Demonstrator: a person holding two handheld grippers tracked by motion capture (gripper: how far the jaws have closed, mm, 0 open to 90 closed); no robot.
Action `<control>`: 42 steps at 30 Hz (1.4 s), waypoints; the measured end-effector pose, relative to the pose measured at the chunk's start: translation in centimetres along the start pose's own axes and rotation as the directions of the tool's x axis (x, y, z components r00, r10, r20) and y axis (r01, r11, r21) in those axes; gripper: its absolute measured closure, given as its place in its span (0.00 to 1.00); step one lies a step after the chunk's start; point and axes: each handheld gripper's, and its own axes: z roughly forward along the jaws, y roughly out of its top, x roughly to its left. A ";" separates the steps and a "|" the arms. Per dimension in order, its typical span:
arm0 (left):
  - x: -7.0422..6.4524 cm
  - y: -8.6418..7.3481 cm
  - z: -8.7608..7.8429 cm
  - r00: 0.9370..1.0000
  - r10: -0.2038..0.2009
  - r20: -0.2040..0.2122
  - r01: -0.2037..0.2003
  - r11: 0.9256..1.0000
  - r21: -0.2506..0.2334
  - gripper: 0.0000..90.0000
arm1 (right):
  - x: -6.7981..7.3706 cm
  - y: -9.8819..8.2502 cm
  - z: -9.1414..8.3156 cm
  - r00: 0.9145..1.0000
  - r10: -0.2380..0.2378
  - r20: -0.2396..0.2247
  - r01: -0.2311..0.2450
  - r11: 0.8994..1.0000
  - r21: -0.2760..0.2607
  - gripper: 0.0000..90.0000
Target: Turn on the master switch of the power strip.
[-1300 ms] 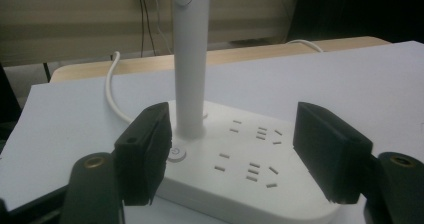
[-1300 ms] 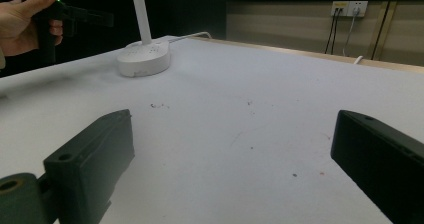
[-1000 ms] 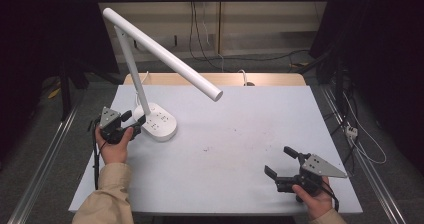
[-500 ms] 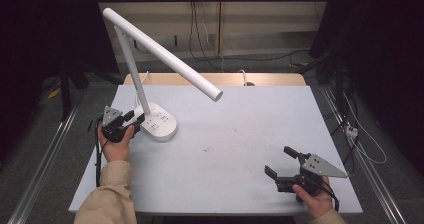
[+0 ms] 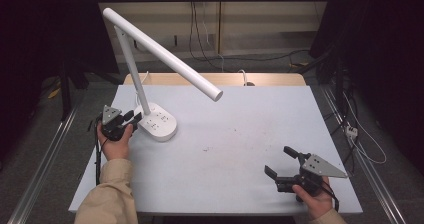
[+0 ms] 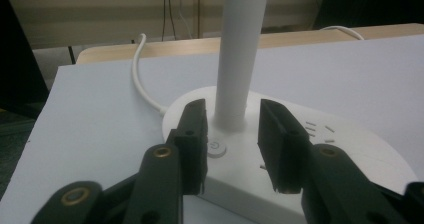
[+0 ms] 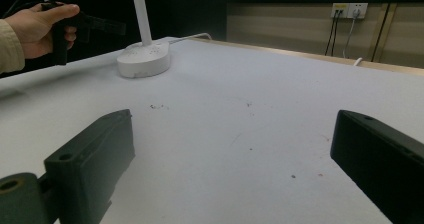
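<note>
White table (image 5: 250,134) — wall socket (image 7: 348,10) behind

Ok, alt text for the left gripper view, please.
The left hand-held gripper, jaws open, reaches over a white desk lamp base, one jaw on either side of its upright post. A round power button sits between them; a white cord trails back across the table.

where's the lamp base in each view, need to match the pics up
High view: the lamp base sits left of centre on the table, just right of the left gripper.
Left gripper view: it lies low in the middle, under and between the open jaws, with the pole rising from it.
Right gripper view: it is small, at upper left, near the hand.
Shared landmark: the white pole standing on the base.
</note>
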 end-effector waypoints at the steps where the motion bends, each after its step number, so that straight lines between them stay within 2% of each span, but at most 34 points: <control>1: 0.0 0.1 0.1 1.000 -0.003 -0.001 0.003 1.000 -0.005 0.73 | 0.0 0.0 0.0 1.000 0.000 0.000 0.000 1.000 0.000 0.04; 13: 0.1 0.3 0.6 1.000 -0.007 -0.010 0.007 1.000 0.007 0.87 | 0.0 0.0 0.0 1.000 -0.002 0.000 0.002 1.000 -0.002 0.04; 19: 0.2 0.3 1.0 1.000 -0.004 -0.016 0.004 1.000 0.019 0.89 | 0.0 0.0 0.0 1.000 -0.001 -0.001 0.001 1.000 0.001 0.04; 24: 0.3 0.3 1.2 1.000 -0.002 -0.005 0.002 1.000 0.028 0.93 | 0.0 -0.1 0.0 1.000 0.001 -0.003 -0.001 1.000 0.002 0.04; 26: 0.2 0.2 1.3 1.000 -0.018 0.002 0.018 1.000 0.024 0.93 | 0.0 -0.1 0.0 1.000 0.000 -0.002 0.000 1.000 0.002 0.04; 42: 0.5 0.0 1.7 1.000 -0.021 -0.008 0.021 0.999 0.040 1.00 | 0.0 0.0 0.0 1.000 -0.007 -0.007 0.007 1.000 0.002 0.04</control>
